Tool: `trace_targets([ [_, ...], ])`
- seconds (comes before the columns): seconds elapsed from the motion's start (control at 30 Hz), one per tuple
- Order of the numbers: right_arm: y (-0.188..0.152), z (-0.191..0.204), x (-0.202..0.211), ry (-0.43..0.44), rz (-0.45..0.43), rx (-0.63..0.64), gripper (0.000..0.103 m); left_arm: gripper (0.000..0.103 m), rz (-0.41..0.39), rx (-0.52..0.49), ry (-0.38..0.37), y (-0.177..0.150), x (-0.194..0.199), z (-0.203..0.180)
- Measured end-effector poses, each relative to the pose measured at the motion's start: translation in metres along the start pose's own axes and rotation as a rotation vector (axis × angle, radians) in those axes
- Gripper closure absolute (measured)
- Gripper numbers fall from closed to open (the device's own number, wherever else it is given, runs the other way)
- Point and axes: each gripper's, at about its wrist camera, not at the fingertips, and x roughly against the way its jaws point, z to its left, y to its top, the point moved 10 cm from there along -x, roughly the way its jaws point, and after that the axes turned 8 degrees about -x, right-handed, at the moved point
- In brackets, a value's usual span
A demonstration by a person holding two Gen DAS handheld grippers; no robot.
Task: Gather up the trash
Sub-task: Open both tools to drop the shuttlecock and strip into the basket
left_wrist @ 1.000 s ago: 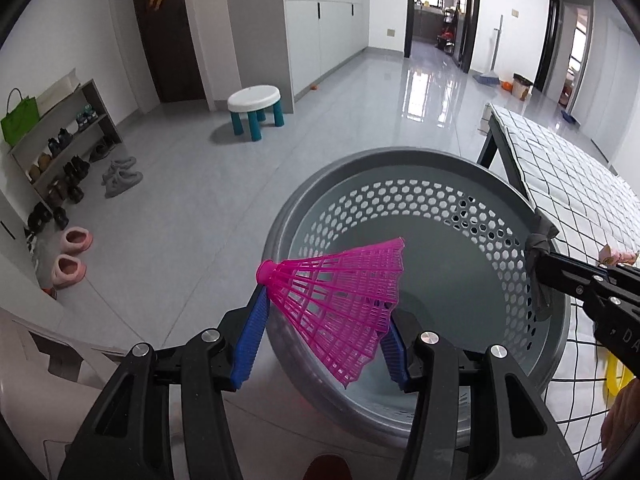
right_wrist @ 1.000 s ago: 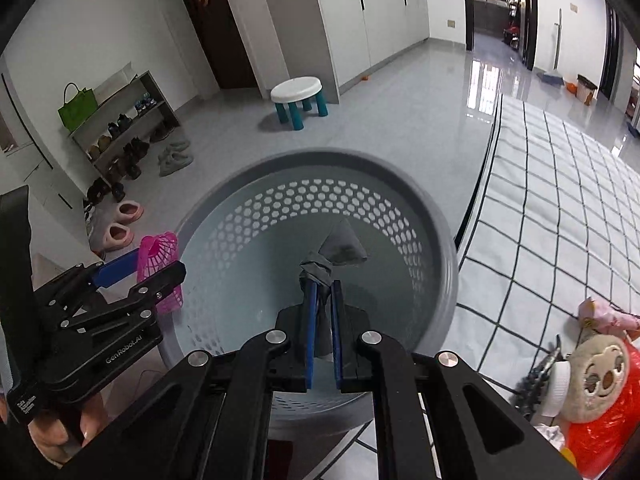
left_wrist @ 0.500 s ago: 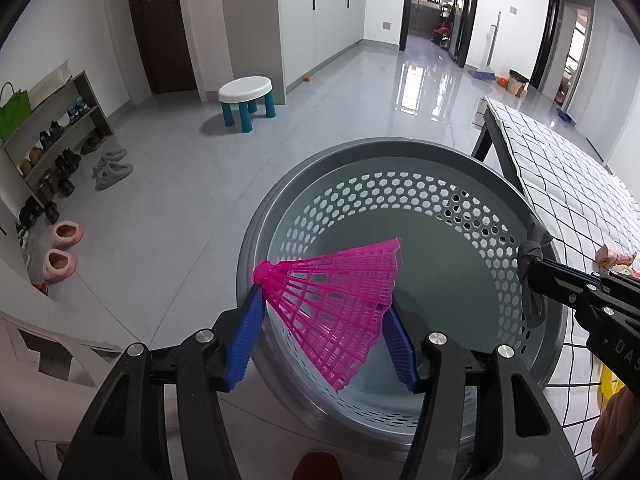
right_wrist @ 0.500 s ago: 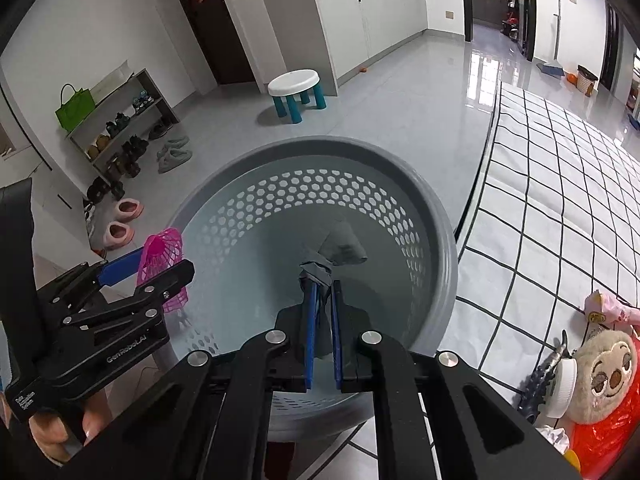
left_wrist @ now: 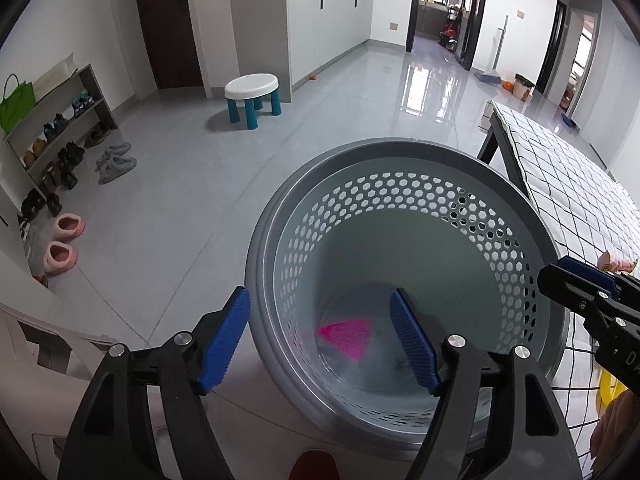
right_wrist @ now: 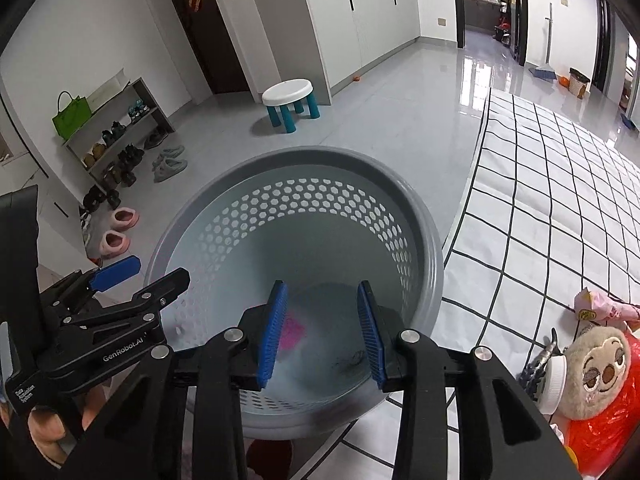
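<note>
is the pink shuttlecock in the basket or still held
In the basket: the shuttlecock lies on its bottom, and the left gripper above is open with nothing between its fingers.

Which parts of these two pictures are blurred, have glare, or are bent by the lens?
Left wrist view: the pink shuttlecock in the basket is smeared; window glare streaks the floor; walls curve at the edges. Right wrist view: the basket's contents are equally soft, the checked cloth lines bow, corners are black.
</note>
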Motion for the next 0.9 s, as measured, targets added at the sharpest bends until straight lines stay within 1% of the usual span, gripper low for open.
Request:
trace_targets([
  [0.1, -0.0005, -0.0012, 0.0, 0.0, 0.001, -0.004, 0.067, 0.03, -0.004, 0.002, 0.002, 0.001, 0.0003, -0.0002],
  [0.63, 0.0014, -0.0063, 0.0023, 0.001, -0.007, -0.016, 0.063, 0.029, -0.011, 0.0, 0.005, 0.0006, 0.002, 0.0013],
  [0.9, 0.0043, -0.007, 0.0069, 0.001, -0.016, -0.02, 0.058, 0.025, -0.021, 0.005, 0.007, 0.0007, 0.0054, 0.001],
])
